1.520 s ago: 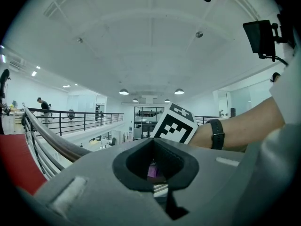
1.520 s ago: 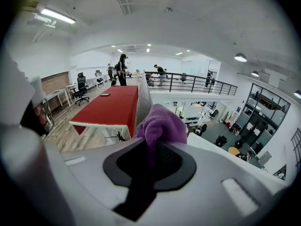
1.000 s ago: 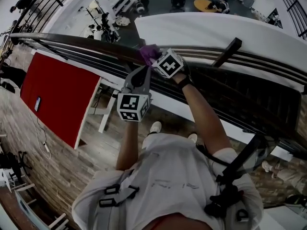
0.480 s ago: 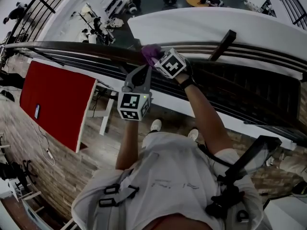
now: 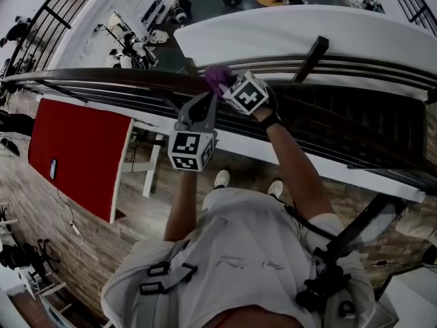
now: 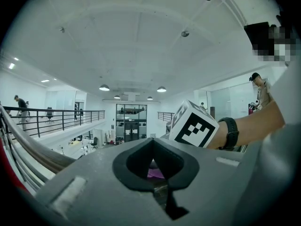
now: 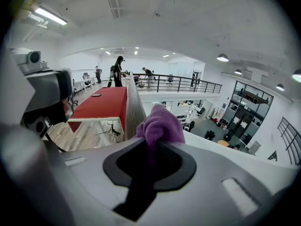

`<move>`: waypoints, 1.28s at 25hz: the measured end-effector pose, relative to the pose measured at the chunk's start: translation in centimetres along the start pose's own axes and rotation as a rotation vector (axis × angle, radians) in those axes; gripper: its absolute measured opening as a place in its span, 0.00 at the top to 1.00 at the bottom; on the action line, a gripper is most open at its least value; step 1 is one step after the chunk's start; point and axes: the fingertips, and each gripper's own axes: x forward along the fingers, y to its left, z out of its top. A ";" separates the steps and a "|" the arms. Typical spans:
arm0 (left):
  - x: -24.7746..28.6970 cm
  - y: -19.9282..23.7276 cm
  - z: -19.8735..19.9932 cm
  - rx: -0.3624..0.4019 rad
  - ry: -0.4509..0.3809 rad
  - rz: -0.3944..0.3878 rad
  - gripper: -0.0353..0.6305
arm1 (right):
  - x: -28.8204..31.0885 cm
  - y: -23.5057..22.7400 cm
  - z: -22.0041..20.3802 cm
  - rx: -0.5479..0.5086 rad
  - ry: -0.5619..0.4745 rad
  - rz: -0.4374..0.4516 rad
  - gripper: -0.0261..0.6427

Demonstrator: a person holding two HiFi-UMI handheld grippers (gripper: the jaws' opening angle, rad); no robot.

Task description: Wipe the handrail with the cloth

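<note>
From the head view, the person's two bare forearms reach forward from a white shirt (image 5: 239, 251) toward the railing. The left gripper (image 5: 205, 101) is the nearer one and stops just short of the rail. In its own view its jaws are together at the tips with nothing clamped between them, and only a bit of purple shows through the hollow behind. The right gripper (image 5: 229, 84) is just beyond it, and its jaws are closed on the purple cloth (image 5: 218, 76). The cloth sits bunched on top of the dark handrail (image 5: 123, 77).

The wiping seems to be under way, since the cloth is pressed on the rail. No picture shows any mark that would separate wiped parts from unwiped parts. The rail runs long on both sides of the cloth, so probably much is left to do.

The right gripper view shows the cloth (image 7: 159, 124) standing up out of the jaws and the rail (image 7: 133, 112) running away beside a red table (image 7: 101, 102). The head view shows the lower floor far below the rail, which the gripper views hardly give.
</note>
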 end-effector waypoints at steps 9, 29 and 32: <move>1.5 -2.5 0.2 0.018 0.011 -0.065 0.95 | -2.5 -0.4 -1.8 0.014 0.006 -0.025 0.88; 3.3 -5.3 0.7 0.020 0.004 -0.124 0.94 | -5.6 -1.0 -4.2 0.028 0.005 -0.053 0.87; 3.4 -5.6 0.6 0.023 0.006 -0.130 0.94 | -5.8 -1.0 -4.5 0.031 0.007 -0.056 0.88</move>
